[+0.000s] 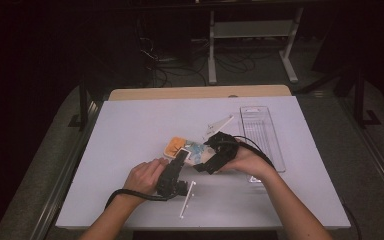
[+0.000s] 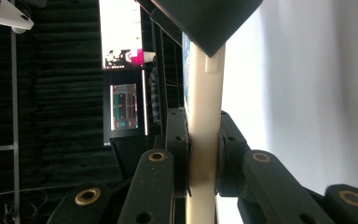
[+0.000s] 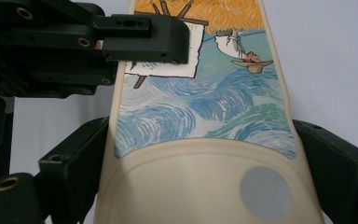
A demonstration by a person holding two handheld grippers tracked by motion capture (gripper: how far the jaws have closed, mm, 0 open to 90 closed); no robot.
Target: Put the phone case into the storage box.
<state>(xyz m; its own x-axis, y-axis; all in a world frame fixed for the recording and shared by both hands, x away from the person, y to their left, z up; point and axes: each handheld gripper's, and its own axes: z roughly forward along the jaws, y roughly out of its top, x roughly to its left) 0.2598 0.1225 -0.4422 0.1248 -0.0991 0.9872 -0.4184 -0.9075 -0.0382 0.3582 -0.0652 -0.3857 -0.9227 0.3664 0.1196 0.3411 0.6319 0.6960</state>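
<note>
High view: one white counter (image 1: 130, 130) carries one cream case printed with a painted scene (image 1: 186, 149), one clear plastic tray (image 1: 262, 132) at the right, one white strip (image 1: 186, 199) near the front edge and one white angled piece (image 1: 220, 123) just behind the case. Two hands work at the middle. The left tool (image 1: 179, 159) meets the case from the near left; the right tool (image 1: 211, 164) meets it from the right. The right hand and its cable lie across the tray's near end.

Left gripper view: the case (image 2: 205, 116) runs edge-on between the two pads, both pressing its cream rim; this tool (image 2: 204, 149) is clamped on the case. The other tool's black tip overlaps the case at the top.

Right gripper view: the case (image 3: 200, 116) lies face-up between the jaws, blue swirls and orange above, one grey disc (image 3: 265, 193) on its cream end. Both jaws bear on its sides: this tool (image 3: 200, 158) is clamped on it. The left tool (image 3: 144, 37) covers the upper-left picture.
</note>
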